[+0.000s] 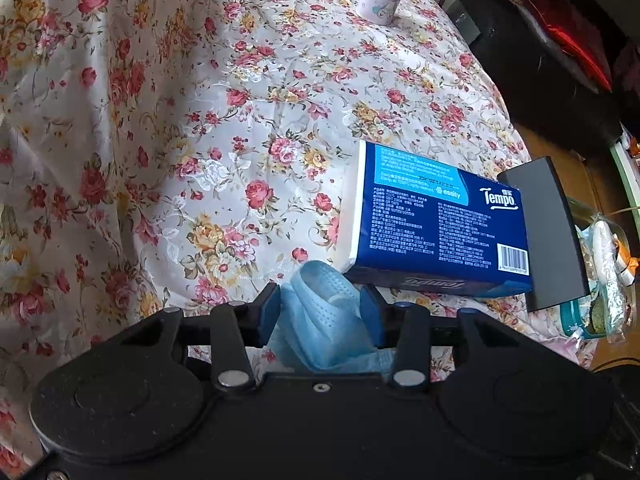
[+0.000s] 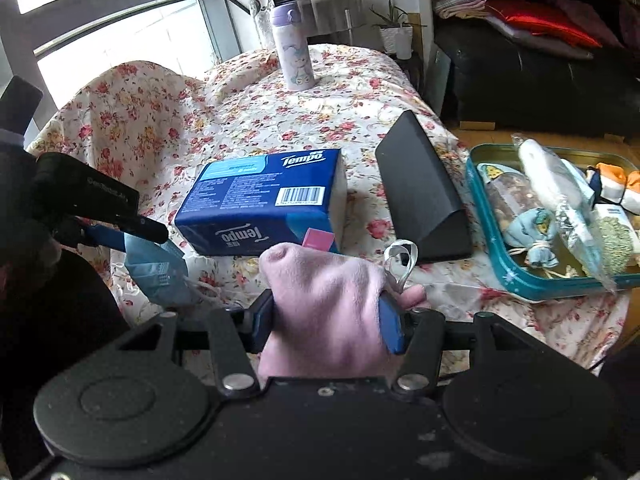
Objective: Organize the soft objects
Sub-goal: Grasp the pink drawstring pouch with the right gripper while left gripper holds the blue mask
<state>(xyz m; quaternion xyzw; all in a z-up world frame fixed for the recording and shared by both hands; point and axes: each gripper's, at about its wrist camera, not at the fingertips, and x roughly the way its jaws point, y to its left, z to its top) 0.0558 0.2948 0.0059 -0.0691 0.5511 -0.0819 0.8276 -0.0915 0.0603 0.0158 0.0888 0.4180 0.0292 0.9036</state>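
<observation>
Blue mask (image 1: 320, 312) in left claw (image 1: 320, 306), pink sock (image 2: 328, 300) in right claw (image 2: 328, 316).

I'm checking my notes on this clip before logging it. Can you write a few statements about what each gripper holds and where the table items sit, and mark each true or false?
1. The left gripper is shut on a blue face mask. True.
2. The right gripper has its jaws open and empty. False: they are shut on a pink soft cloth.
3. The tissue pack lies in the teal tray. False: it lies on the floral tablecloth, apart from the tray.
4. A black case lies between the tissue pack and the teal tray. True.
5. The bottle lies on its side. False: it stands upright.
</observation>
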